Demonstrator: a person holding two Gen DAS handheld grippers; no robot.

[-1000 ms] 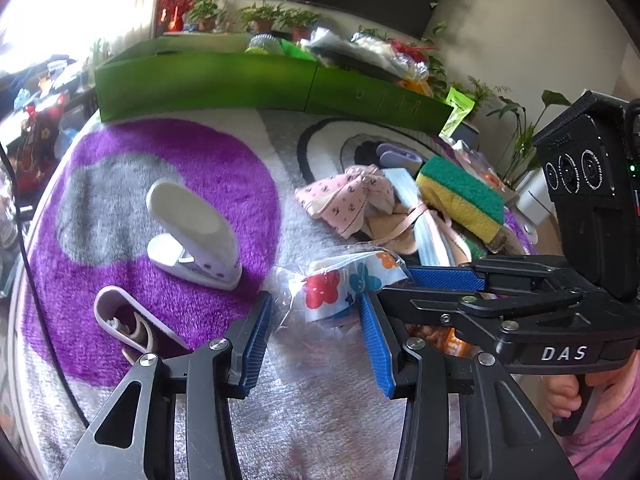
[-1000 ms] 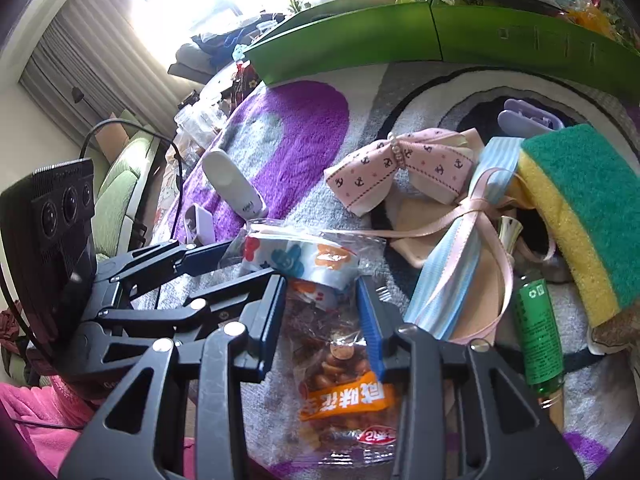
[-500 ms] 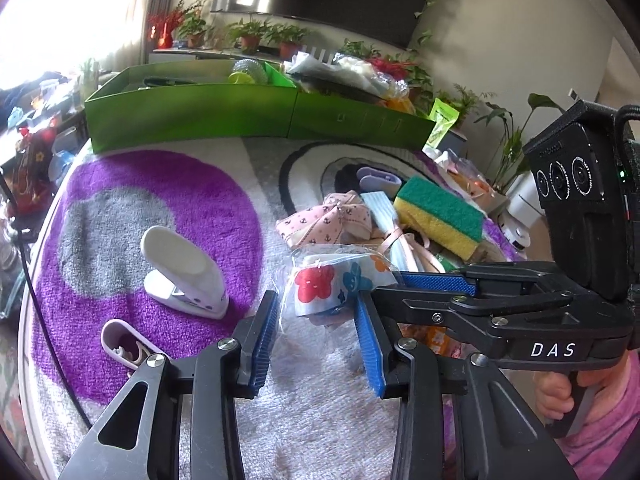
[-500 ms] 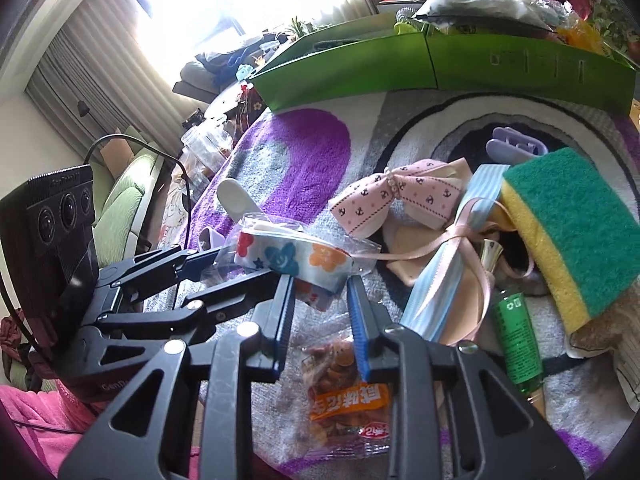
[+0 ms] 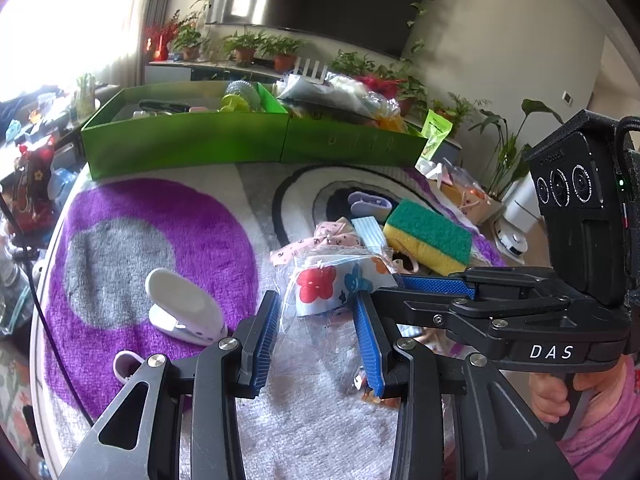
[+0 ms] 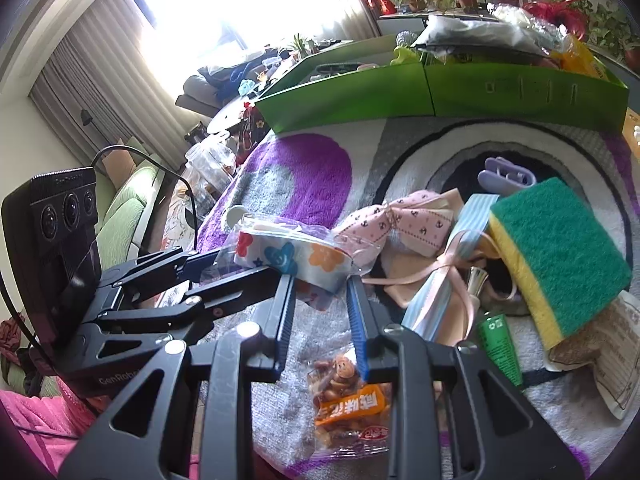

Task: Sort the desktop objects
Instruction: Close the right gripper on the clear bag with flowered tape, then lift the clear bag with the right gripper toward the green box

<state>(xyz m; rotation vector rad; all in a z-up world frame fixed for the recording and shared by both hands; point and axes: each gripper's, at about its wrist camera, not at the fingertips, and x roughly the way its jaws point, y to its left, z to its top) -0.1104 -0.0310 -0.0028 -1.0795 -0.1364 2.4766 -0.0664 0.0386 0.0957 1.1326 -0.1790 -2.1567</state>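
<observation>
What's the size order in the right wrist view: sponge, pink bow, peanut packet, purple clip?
1. sponge, clearly largest.
2. pink bow and peanut packet: look alike; the packet is nearer the camera, so unranked.
3. purple clip, smallest.

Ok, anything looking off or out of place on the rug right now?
Yes. The flower-print ribbon roll in its clear bag hangs above the rug, pinched between both hand-held grippers' tips, neither squarely clamping it. The right green box is overfilled, with bags heaped above its rim.

Black hand-held gripper [image 5: 316, 324], blue ribbed pads [image 5: 368, 340], silver screws, white "DAS" marking, pink sleeve [image 5: 600, 432].
</observation>
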